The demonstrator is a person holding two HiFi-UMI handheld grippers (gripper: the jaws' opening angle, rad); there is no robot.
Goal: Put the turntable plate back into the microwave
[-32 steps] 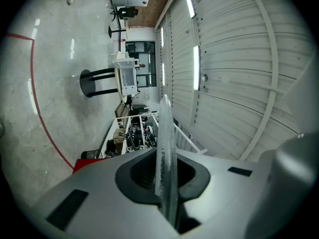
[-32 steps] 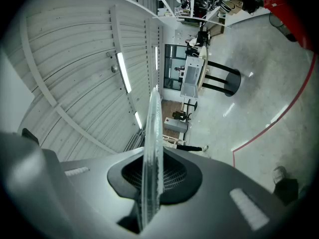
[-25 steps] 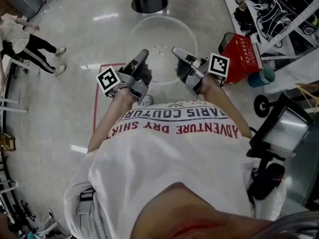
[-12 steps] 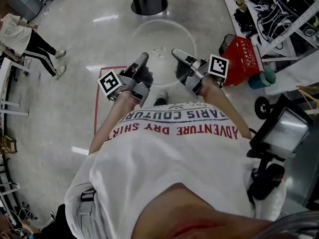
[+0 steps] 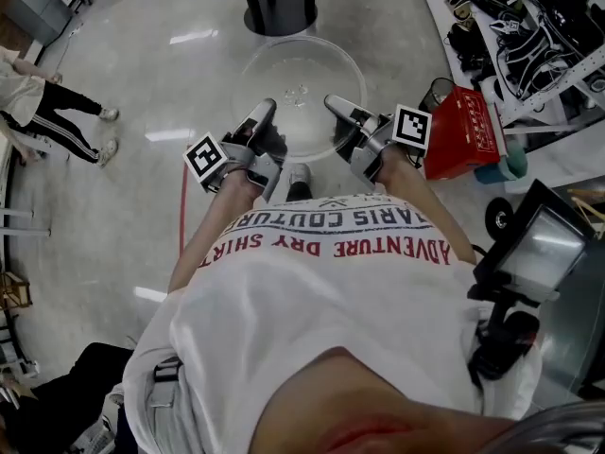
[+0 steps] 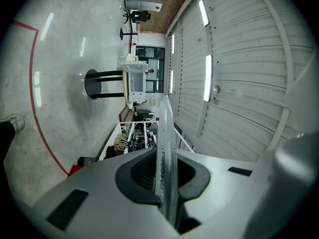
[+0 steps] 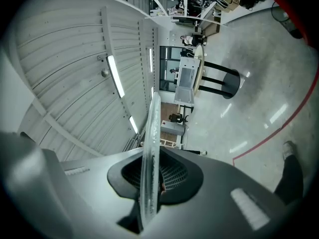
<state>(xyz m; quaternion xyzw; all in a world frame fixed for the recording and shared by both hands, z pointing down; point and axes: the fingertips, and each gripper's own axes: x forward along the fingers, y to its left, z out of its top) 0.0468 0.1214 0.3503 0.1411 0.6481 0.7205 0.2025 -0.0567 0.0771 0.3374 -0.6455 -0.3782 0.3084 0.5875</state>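
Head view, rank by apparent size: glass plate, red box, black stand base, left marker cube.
1. glass plate, held nearer the camera
2. red box
3. black stand base, farther off
4. left marker cube

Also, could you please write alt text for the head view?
Seen from above, a person holds a clear glass plate over a grey floor, the left gripper and right gripper each clamped on its near rim. A red box stands to the right.
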